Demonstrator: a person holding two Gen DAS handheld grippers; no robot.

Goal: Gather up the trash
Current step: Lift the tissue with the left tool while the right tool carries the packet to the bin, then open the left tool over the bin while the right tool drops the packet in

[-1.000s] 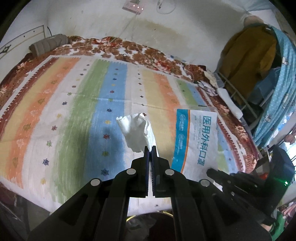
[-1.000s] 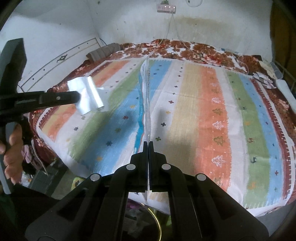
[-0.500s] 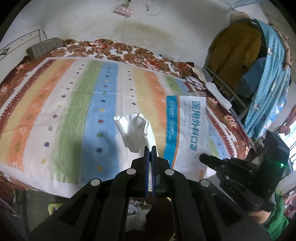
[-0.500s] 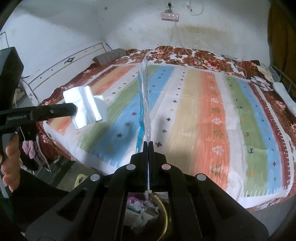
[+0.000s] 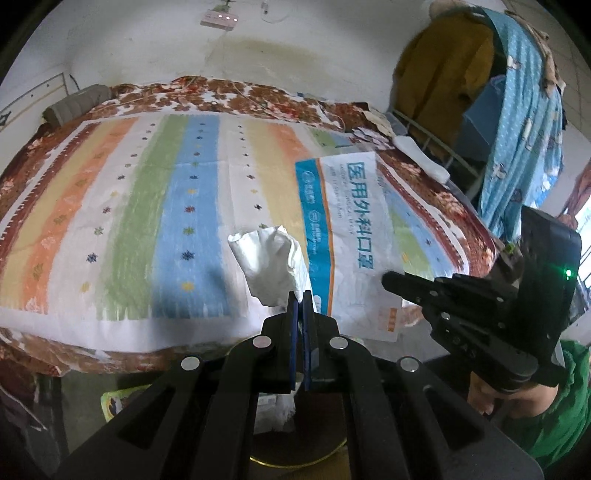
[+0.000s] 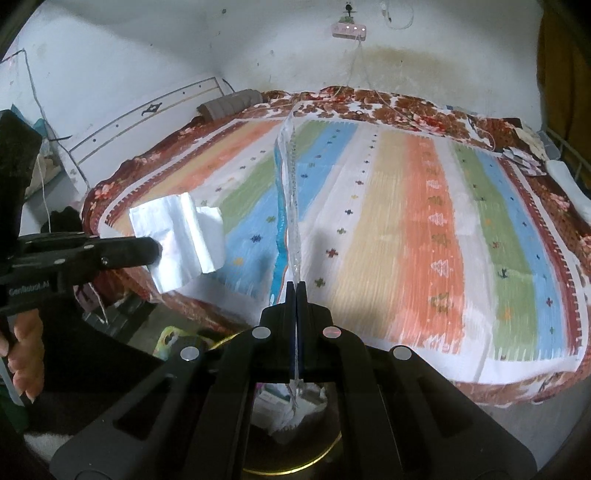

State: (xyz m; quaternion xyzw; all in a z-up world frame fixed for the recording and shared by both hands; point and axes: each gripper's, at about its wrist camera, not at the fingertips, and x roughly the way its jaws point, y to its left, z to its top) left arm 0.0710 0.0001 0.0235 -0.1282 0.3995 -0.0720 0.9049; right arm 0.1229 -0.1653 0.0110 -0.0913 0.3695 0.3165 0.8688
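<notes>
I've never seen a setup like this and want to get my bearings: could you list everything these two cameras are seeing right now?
Crumpled tissue: one, white, pinched in the left gripper.
Mask packet: one, white and blue with printed characters, held edge-on in the right gripper.
Bin: one, dark with a gold rim, below both grippers, trash already inside.
Bed cover: one, striped orange, green, blue and cream, on the bed.
Floral blanket: one, brown and white, under the cover.
Power strip: one, pink, on the wall.
Hanging clothes: several, mustard and blue, right of the bed.
Left gripper: black, shut.
Right gripper: black, shut.
Hand: one, holding the left gripper's handle.
</notes>
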